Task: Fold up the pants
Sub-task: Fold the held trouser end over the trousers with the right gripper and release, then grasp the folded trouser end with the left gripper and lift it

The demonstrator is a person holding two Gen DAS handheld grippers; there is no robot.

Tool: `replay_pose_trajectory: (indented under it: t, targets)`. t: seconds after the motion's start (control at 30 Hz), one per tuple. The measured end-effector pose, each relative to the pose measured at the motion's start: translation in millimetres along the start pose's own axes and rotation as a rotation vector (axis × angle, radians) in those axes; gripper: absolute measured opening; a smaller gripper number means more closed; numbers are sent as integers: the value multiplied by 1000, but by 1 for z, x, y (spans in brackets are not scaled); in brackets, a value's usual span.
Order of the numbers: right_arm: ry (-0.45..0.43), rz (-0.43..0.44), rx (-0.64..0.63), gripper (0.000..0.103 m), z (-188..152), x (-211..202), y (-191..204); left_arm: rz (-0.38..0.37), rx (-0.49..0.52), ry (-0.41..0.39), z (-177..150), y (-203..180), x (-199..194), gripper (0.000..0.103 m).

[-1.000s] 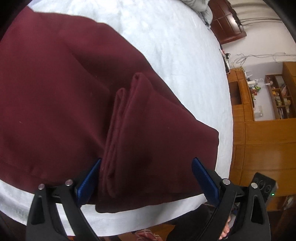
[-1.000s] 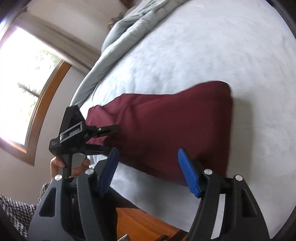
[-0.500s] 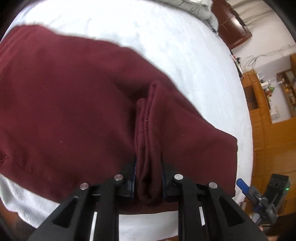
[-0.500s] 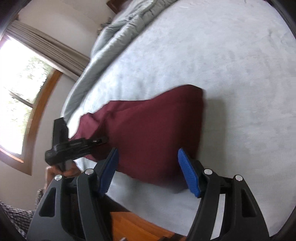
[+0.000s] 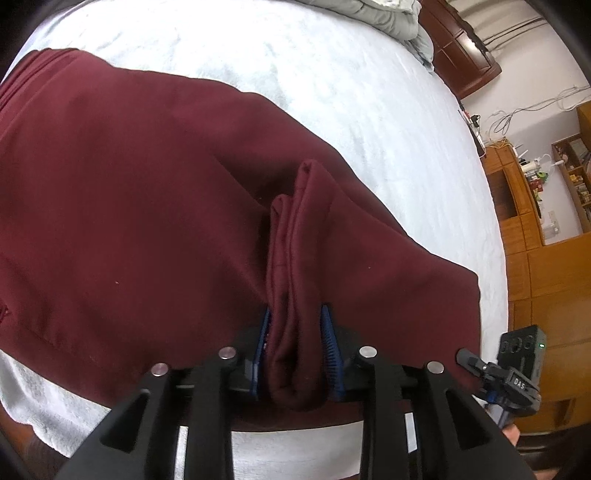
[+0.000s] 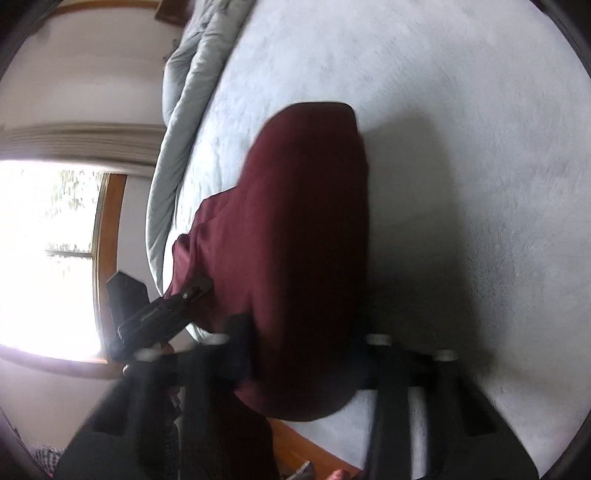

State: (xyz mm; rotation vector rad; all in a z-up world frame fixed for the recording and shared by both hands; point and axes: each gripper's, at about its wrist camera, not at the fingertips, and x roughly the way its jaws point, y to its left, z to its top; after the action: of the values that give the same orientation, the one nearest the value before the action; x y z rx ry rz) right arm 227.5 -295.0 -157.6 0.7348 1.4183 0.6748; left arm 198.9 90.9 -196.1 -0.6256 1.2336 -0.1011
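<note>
Matt maroon cloth pants are seen on a fuzzy white bed cover. Ribbed blue plastic pads and glossy wooden cabinets are shown.

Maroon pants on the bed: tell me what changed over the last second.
The left gripper went from wide open to pinching a bunched ridge of the pants; its jaws are easing apart. The right gripper dropped onto the near edge, jaws closing around the cloth. The pants stayed flat on the bed.

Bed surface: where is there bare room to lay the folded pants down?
The white bedspread is bare between the maroon pants and the grey duvet. In the right wrist view it is bare right of the pants. The near edge is crowded by both grippers.
</note>
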Motion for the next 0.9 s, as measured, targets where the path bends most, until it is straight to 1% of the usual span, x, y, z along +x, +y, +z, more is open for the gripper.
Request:
replay_pose_trajectory:
  t: [0.03,0.13,0.17,0.2,0.23,0.27,0.3,0.33,0.37,0.4,0.43,0.47,0.5,0.53,0.6,0.63,0.7,0.77,0.8,0.83,0.9]
  targets:
    - [-10,-2,-18,21,-1,-7,6,1,2,-2,-1,-3,-1,32]
    - [-38,-45,-60,20,-5,-26,20,37,43,-22,-5,-11,3,36]
    - [-32,-72,-61,20,-7,-25,17,49,54,-33,-7,-10,7,37]
    - [-19,-120,-69,20,-7,-18,14,57,57,-38,-8,-10,9,37]
    - [7,-203,-70,23,-9,-6,4,59,61,-42,-8,-7,9,38]
    - [21,-221,-52,26,-9,0,-5,63,72,-46,-9,-7,9,39]
    - [17,-188,-13,27,-9,2,-14,70,83,-46,-9,-8,8,39]
    - [10,-161,8,32,-9,-2,-16,72,96,-43,-9,-9,6,40]
    - [7,-152,12,40,-8,-7,-15,71,104,-40,-9,-9,4,40]
    - [-5,-172,-7,44,-9,-15,-9,70,111,-37,-9,-10,1,44]
    - [-13,-194,-25,57,-10,-21,-4,74,114,-39,-8,-10,-4,46]
    - [-27,-216,-50,63,-12,-29,2,84,117,-51,-7,-12,-8,52]
    - [-45,-236,-71,63,-13,-37,7,91,119,-65,-7,-11,-14,57]
    - [-69,-275,-98,63,-14,-46,17,94,121,-83,-7,-10,-21,59]
    - [-121,-337,-161,63,-15,-59,36,92,117,-123,-7,0,-41,71]
    - [-135,-337,-186,63,-16,-62,44,105,105,-147,-8,9,-54,73]
    - [-136,-308,-240,63,-18,-57,62,142,99,-173,-9,24,-68,75]
    - [-111,-284,-295,63,-17,-39,83,178,97,-187,-10,33,-72,75]
    - [-96,-285,-320,63,-17,-28,92,187,87,-185,-10,36,-72,75]
    - [-80,-308,-339,62,-15,-16,98,180,66,-176,-9,39,-69,75]
    - [-47,-353,-363,63,-11,5,103,142,54,-172,-5,29,-62,75]
